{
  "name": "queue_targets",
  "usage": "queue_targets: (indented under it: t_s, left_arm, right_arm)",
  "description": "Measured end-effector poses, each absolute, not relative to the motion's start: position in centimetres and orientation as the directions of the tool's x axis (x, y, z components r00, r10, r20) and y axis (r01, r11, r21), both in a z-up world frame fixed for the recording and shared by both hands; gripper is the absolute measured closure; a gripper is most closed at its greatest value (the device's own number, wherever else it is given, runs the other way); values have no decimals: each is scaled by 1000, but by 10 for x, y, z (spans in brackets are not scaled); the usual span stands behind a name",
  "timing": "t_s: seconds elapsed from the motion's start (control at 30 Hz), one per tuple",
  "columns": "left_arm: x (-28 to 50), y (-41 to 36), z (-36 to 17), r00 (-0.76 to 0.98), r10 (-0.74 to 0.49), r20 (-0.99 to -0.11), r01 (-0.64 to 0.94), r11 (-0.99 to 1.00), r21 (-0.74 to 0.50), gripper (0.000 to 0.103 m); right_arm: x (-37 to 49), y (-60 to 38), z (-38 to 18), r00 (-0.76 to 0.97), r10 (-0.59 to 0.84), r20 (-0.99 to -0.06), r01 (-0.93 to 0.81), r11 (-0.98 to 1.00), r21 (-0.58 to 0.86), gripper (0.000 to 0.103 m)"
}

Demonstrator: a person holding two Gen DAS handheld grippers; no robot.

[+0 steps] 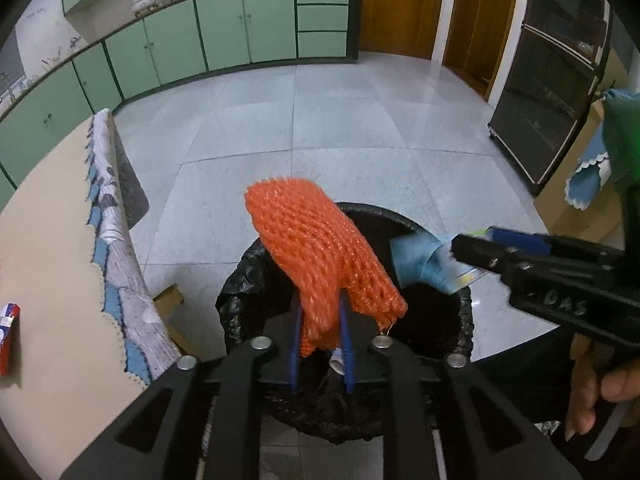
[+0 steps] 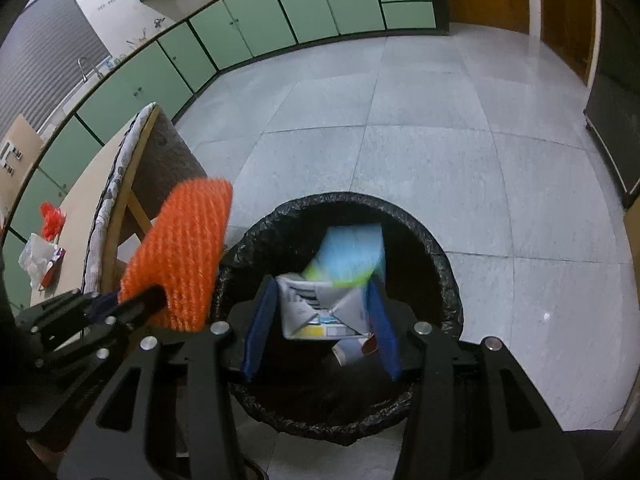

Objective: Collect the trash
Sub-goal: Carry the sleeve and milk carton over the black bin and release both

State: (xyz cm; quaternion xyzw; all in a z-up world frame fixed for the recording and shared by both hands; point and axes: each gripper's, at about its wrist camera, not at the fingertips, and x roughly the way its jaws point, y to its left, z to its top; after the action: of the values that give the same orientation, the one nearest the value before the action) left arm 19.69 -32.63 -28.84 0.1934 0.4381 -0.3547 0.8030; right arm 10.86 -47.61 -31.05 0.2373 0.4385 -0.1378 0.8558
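Left gripper (image 1: 322, 316) nearest lens, clenched on orange foam net (image 1: 320, 252); net's long axis runs from my fingers up toward 11 o'clock.

Bin (image 2: 440, 256), black-lined, sits directly beneath both loads; in left view mouth lies at 12 to 3 o'clock of net.

Right gripper (image 2: 324, 308) grasping blue-white carton (image 2: 344, 280), squarely over bin mouth; right is nearer centre.

Counter (image 1: 44, 240) at 9 o'clock carries red packet (image 1: 8, 336).

Judgement: release next, carton first.
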Motion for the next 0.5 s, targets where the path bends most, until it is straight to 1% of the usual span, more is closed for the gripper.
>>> queue_targets:
  t_s: [0.03,0.07,0.27,0.43,0.5]
  left_arm:
    - [196,-326,-290,365,-400,-841,737,676,-1,72]
    - [196,-326,-291,370,-396,-840,734,679,3,70]
    - [189,-321,-288,381,-400,-833,728,686,3,68]
    - [186,-290,-268,448,-407,-796,684,729,13,63]
    - [182,-262,-253,506,-403,-763,637,771,15,61]
  right_arm:
    - [108,-475,-309,582,-29,-812,442,850,287,54]
    - [109,-475,-307,587,-30,-809,441,850,288,54]
    - [104,-480,-293,619,-48,-784,438,850,294,54]
    - [102,-464,-268,664,-58,-745,393,875,282,54]
    - [104,-451,-256,685,-50,-726,358,892,277,53]
